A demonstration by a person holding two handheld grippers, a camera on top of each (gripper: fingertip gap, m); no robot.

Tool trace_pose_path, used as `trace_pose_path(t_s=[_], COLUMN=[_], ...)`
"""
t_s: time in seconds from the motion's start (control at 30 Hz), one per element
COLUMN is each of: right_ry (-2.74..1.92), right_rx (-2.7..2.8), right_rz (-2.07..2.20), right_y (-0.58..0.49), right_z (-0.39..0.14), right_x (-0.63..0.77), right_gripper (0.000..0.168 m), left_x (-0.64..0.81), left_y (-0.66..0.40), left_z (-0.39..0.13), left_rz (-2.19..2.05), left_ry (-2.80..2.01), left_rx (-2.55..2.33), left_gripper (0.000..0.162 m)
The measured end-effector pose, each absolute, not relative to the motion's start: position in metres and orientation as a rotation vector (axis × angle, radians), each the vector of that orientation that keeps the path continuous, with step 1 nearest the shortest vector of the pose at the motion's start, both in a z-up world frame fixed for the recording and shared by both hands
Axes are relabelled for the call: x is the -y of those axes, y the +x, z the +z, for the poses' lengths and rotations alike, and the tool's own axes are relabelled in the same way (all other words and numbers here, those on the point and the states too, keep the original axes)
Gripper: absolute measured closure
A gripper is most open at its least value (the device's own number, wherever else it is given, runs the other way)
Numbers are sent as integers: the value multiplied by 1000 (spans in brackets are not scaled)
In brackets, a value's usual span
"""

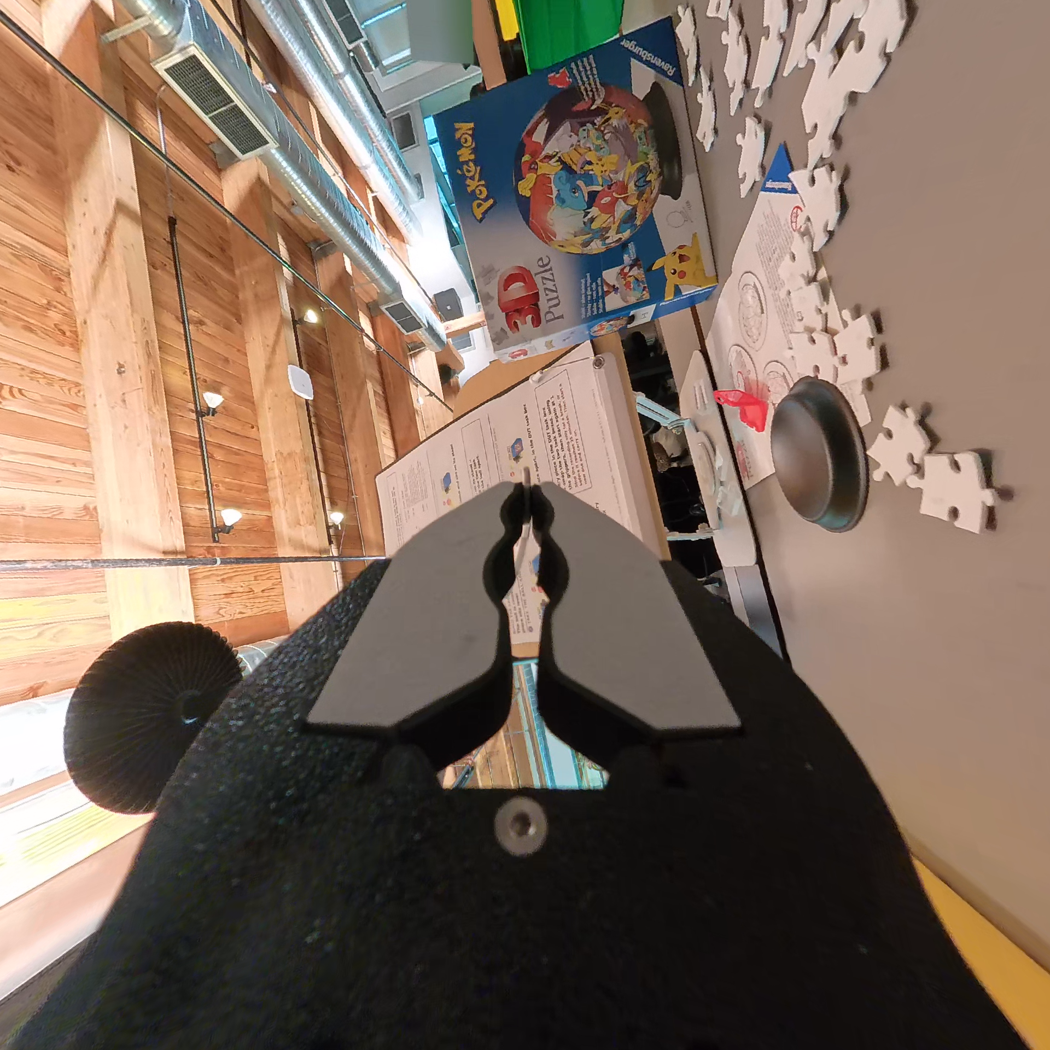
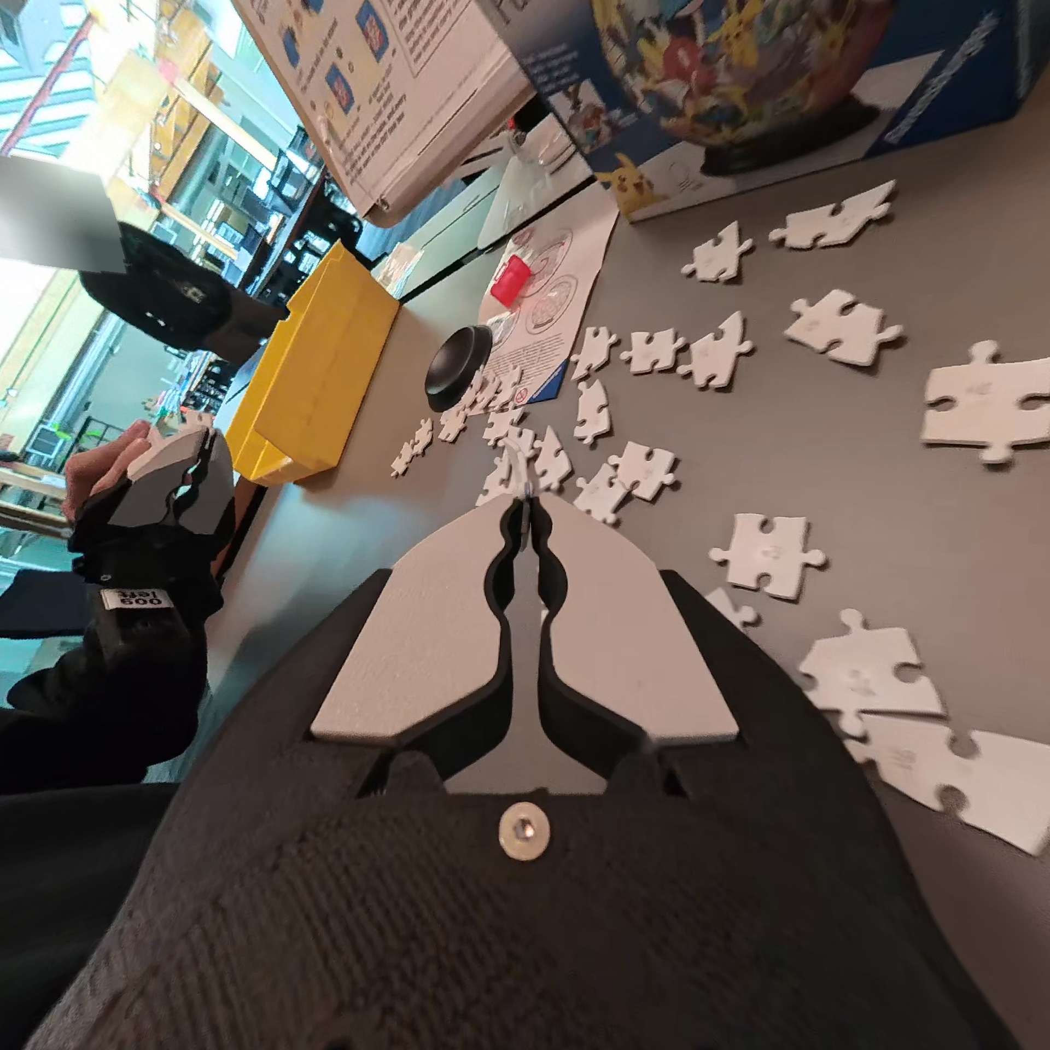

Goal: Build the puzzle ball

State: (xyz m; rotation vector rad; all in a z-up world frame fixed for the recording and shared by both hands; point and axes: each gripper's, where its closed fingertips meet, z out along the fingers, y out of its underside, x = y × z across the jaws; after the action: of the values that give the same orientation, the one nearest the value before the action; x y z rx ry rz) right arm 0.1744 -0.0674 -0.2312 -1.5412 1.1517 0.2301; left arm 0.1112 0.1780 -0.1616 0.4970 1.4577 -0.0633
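My left gripper (image 1: 528, 495) is shut on a thin puzzle piece (image 1: 529, 525) seen edge-on between its tips, held in the air beside the table. My right gripper (image 2: 527, 507) is shut on another puzzle piece (image 2: 518, 461), also edge-on, held low over the grey table (image 2: 795, 466). Several white puzzle pieces (image 2: 648, 469) lie face-down across the table and also show in the left wrist view (image 1: 957, 491). The black ball stand (image 2: 457, 366) sits at the table's left part (image 1: 818, 454). The left gripper (image 2: 199, 440) shows far left of the right one, well apart.
The puzzle box (image 1: 574, 187) stands at the table's far side (image 2: 738, 85). An instruction sheet (image 2: 559, 273) with a red item (image 2: 509, 281) lies by the stand. A yellow bin (image 2: 324, 363) sits at the table edge. A white sign board (image 2: 386, 85) stands behind. The grippers' ends are close to 25 cm from one another.
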Motion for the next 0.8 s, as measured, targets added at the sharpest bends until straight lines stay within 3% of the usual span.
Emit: trace_pose_path(t_s=[0.5, 0.8], right_ry=[-1545, -1495], right_rx=[-1097, -1258], right_rz=[434, 237], right_y=[145, 178], right_z=[-240, -247], right_x=[-2, 60], right_gripper=[165, 166], left_x=[-182, -182], left_y=[105, 105], left_z=[-168, -167], left_rz=[-52, -55], left_ry=[482, 483], left_rx=[-1480, -1475], left_gripper=[161, 161])
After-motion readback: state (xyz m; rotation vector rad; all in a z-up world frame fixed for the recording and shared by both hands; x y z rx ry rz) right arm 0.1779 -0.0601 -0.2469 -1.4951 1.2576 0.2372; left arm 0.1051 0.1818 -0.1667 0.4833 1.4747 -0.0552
